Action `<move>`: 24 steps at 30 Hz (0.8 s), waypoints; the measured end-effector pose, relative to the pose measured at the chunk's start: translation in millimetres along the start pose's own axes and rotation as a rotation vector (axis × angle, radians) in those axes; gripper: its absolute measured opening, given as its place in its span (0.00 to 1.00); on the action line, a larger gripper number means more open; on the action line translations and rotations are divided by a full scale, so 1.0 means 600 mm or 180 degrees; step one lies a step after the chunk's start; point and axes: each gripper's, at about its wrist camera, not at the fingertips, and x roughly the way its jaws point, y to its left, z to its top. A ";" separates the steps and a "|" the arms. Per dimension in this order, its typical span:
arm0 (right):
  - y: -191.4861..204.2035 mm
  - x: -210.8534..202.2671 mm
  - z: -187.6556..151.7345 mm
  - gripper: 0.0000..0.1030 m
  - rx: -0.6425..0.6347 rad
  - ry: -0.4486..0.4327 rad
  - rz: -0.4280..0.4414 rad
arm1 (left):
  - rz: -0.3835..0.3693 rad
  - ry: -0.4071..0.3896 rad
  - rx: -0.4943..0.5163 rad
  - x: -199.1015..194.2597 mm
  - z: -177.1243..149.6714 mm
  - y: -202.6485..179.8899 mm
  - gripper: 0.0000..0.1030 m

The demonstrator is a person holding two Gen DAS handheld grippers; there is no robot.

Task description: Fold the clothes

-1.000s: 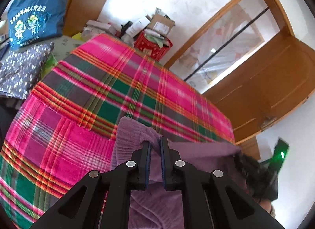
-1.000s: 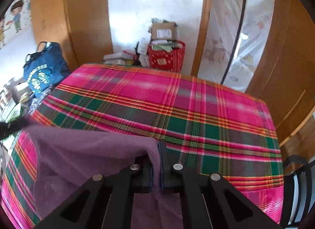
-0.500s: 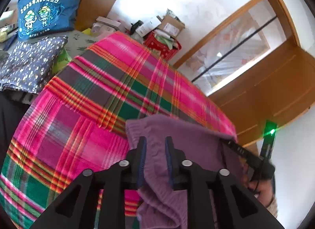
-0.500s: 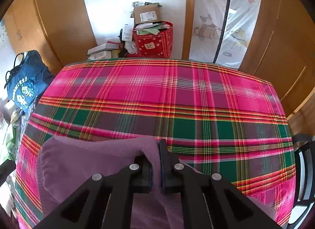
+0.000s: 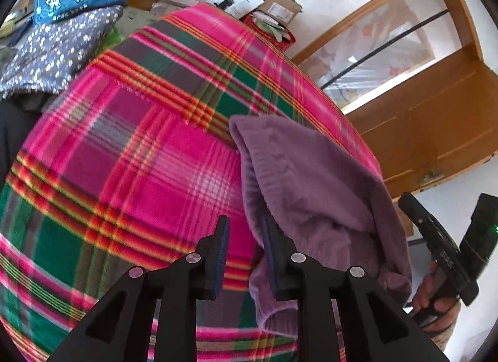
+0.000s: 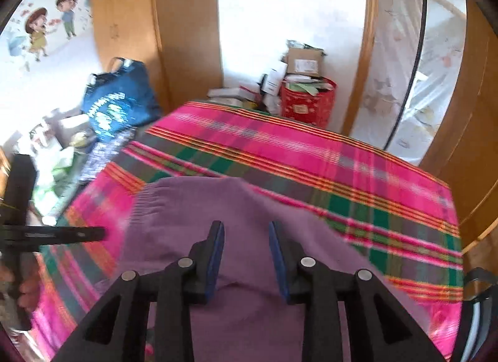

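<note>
Left hand-held gripper (image 5: 244, 231) stands parted; right hand-held gripper (image 6: 246, 234) is opening, both angled downward.

Bed (image 6: 311, 162) covered by pink, green and orange plaid blanket (image 5: 130, 156), purple sweater (image 5: 305, 181) lying bunched on blanket near front edge, folded over itself, rest of blanket bare

This is a lived-in home, a bedroom or family room by the look of it. A pink and green plaid blanket (image 6: 311, 169) covers the counter. Wooden doors (image 5: 435, 119) and wooden panelling (image 6: 186, 35) line the white walls, and cartoon children (image 6: 40, 28) decorate one wall. In the corner, a red basket (image 6: 308, 106) overflows with boxes and papers. A blue tote bag (image 6: 121, 100) and a dotted cloth (image 5: 59, 47) lie among the household clutter alongside.
</note>
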 end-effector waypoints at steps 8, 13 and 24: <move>0.071 -0.036 -0.079 0.30 -0.0207 0.0185 0.0418 | -0.0091 0.0238 0.0074 0.026 -0.047 -0.005 0.22; 0.088 -0.010 -0.131 0.30 -0.0074 0.0386 0.0471 | -0.0119 0.0239 0.0074 0.030 -0.063 -0.014 0.21; 0.103 0.029 -0.181 0.41 0.0162 0.0405 0.0938 | -0.0459 0.0478 0.0113 0.046 -0.095 -0.038 0.22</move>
